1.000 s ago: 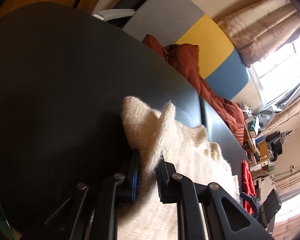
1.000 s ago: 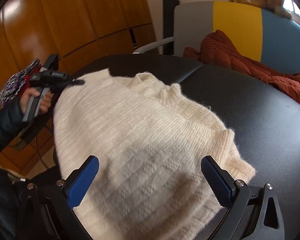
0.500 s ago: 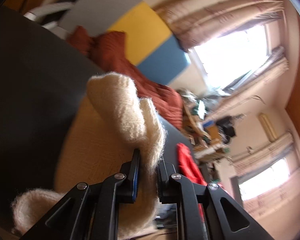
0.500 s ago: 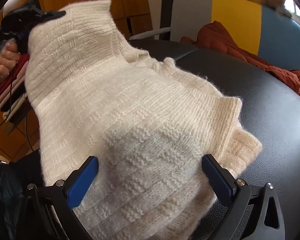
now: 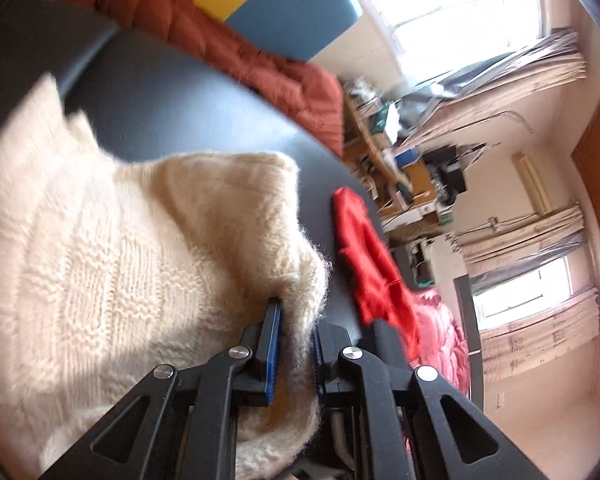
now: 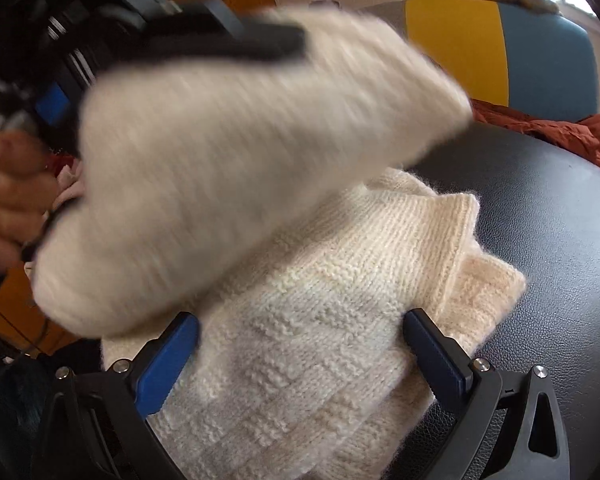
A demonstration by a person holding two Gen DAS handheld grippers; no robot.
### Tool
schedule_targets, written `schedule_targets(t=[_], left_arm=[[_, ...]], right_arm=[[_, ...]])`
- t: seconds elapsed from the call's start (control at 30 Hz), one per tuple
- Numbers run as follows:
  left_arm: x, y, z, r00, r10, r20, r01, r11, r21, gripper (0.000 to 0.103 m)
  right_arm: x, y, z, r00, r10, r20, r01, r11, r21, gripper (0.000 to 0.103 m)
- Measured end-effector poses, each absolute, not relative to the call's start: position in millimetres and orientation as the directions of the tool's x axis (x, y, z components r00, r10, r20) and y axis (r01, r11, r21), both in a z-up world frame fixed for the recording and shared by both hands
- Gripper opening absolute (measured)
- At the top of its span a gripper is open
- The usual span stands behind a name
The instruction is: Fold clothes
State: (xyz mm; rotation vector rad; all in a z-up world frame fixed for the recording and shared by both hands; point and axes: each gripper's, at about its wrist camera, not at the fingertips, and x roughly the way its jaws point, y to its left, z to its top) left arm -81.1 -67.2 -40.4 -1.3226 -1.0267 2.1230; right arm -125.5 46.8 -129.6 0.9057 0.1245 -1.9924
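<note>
Cream knit fills both views: the sweater point(image 6: 340, 320) lies on the black padded surface point(image 6: 560, 240), its lower body flat and its near corner close to the surface's rim. In the right wrist view a blurred fold of the same sweater hangs in the air over the flat part, gripped at the upper left by the left claw point(image 6: 260, 40), with a hand point(image 6: 8, 200) on its handle. The left wrist view shows that claw point(image 5: 294, 340) pinching a fuzzy edge of the knit between its pressed-together blue pads.

Further right, the right claw point(image 6: 300, 356) is spread wide, its two fingers either side of the flat knit low in the frame; whether they touch it I cannot tell. Bare black surface lies open to the right of the sweater.

Along the far edge a rust-red quilted garment point(image 6: 560, 128) rests against a grey, yellow and blue chair back point(image 6: 500, 52). Only the left wrist view shows a bright red cloth point(image 5: 364, 252) at the surface's edge, cluttered shelves point(image 5: 400, 160) and windows beyond.
</note>
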Motion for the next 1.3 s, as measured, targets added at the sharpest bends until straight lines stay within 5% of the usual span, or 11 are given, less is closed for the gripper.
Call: schedule_targets(t=[0.3, 0.6, 0.9, 1.3], left_arm=[[-69.5, -57.8, -54.6, -0.406, 0.679, -0.611, 0.052, -0.651, -0.757, 0.017], [-37.2, -104.3, 6.4, -0.535, 0.727, -0.43, -0.046, -0.533, -0.845, 0.022], [31.7, -198.0, -19.2, -0.679, 0.471, -0.563, 0.094, -0.704, -0.704, 0.022], [40.3, -127.2, -33.4, -0.613, 0.501, -0.611, -0.088, -0.812, -0.577, 0.021]], right_arm=[[-120.6, 50.6, -129.9, -0.315, -0.711, -0.629, 0.777, -0.574, 0.259, 0.103], [-107.6, 61.8, -121.5, -0.352, -0.704, -0.616, 0.768, -0.594, 0.24, 0.103], [-70.7, 122.2, -104.7, -0.436, -0.623, -0.65, 0.697, -0.69, 0.195, 0.103], [-52.8, 98.4, -3.7, -0.346, -0.81, -0.473, 0.817, -0.508, 0.273, 0.103]])
